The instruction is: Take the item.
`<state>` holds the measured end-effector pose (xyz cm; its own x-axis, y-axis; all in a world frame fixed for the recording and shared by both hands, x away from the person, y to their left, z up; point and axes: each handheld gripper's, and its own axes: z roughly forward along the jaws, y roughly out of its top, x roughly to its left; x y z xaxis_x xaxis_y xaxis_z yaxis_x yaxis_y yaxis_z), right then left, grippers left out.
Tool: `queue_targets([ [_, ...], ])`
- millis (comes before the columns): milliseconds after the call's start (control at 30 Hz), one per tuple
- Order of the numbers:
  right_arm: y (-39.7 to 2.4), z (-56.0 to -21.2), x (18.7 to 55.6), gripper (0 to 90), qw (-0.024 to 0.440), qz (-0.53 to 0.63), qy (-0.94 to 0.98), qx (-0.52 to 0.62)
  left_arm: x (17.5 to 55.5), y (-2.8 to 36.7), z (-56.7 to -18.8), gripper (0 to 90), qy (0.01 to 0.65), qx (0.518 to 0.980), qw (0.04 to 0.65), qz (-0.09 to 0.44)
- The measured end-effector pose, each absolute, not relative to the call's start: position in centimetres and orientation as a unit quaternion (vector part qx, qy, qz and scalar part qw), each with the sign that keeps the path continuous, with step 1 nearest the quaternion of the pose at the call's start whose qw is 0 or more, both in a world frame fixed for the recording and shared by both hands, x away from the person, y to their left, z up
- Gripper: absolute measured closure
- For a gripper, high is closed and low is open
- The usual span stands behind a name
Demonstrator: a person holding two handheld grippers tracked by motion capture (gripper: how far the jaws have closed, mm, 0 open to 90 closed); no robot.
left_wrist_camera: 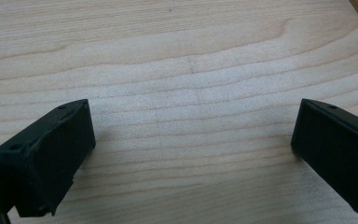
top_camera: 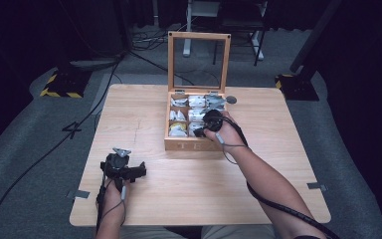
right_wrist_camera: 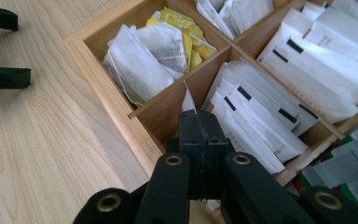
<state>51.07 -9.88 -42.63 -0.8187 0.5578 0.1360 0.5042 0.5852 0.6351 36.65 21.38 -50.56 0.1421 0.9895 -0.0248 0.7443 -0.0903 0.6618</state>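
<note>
The left hand-held gripper (top_camera: 134,171) rests low on the counter (top_camera: 144,199) near its front left, well apart from the box (top_camera: 191,144); its jaws stand wide apart over bare wood with nothing between them. To its right, near the middle of the counter, the wooden box sits with its glass lid (top_camera: 199,59) upright at the back. The compartments hold white sachets (right_wrist_camera: 279,93), and the front-left one has yellow packets (right_wrist_camera: 186,28) too. The right hand-held gripper (right_wrist_camera: 200,122) dips into the box at its front, jaws pressed together on the tip of a white sachet (right_wrist_camera: 188,100) just beside the divider (right_wrist_camera: 168,100). A small round disc (top_camera: 231,99) lies right of the box. The counter is pale wood on grey carpet, with cables and dark drapes behind.
</note>
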Motion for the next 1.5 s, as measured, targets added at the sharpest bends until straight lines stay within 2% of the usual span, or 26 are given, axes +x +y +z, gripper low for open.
queue_targets([
  [567,-11.0,-39.2,50.7,90.0,0.078,0.404,0.867,0.282,36.6,21.4,-50.6,0.0,0.616,0.704,0.275,0.223],
  [1133,-13.7,-37.0,49.0,90.0,0.062,0.485,0.828,0.273,36.6,21.4,-50.6,0.0,0.616,0.704,0.275,0.223],
  [1500,-15.7,-35.4,47.3,90.0,0.069,0.509,0.817,0.260,36.6,21.4,-50.6,0.0,0.616,0.704,0.275,0.223],
])
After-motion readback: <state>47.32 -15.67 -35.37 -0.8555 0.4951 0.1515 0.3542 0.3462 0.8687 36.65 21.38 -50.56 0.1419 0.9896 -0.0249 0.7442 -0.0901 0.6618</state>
